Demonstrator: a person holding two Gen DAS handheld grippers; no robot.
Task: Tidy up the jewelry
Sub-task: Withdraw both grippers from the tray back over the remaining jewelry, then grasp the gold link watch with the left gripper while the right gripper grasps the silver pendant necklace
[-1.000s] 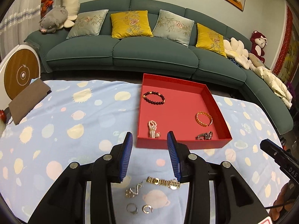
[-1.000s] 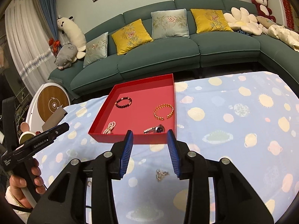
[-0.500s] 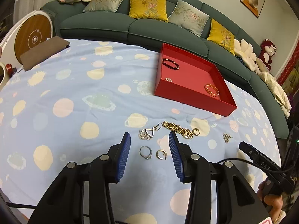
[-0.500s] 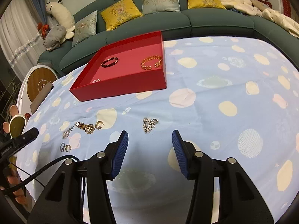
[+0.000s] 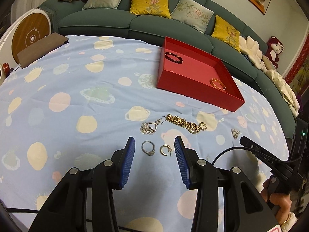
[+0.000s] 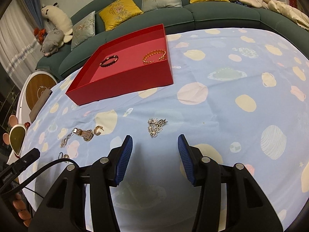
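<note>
A red tray (image 5: pixel 193 89) (image 6: pixel 123 89) holds a dark bead bracelet (image 5: pixel 173 57) (image 6: pixel 109 60) and a gold bracelet (image 5: pixel 217 83) (image 6: pixel 154 56). Loose on the blue cloth lie a silver ring (image 5: pixel 148 148), a gold hoop earring (image 5: pixel 165 150), a gold watch (image 5: pixel 182 124) (image 6: pixel 83 133), a silver earring (image 5: pixel 149 127) and a silver flower brooch (image 6: pixel 156 126) (image 5: pixel 235 133). My left gripper (image 5: pixel 154 145) is open just above the ring and hoop. My right gripper (image 6: pixel 155 141) is open just short of the brooch.
A green sofa (image 5: pixel 115 19) with cushions runs behind the table. A brown pad (image 5: pixel 40 48) lies at the far left corner by a round wooden disc (image 5: pixel 30 36). The right gripper's body and hand show at the left view's right edge (image 5: pixel 270 162).
Both grippers have pulled back from the tray and dropped toward the cloth. The left now frames the ring and hoop; the right has closed in on the brooch. Both stay open.
</note>
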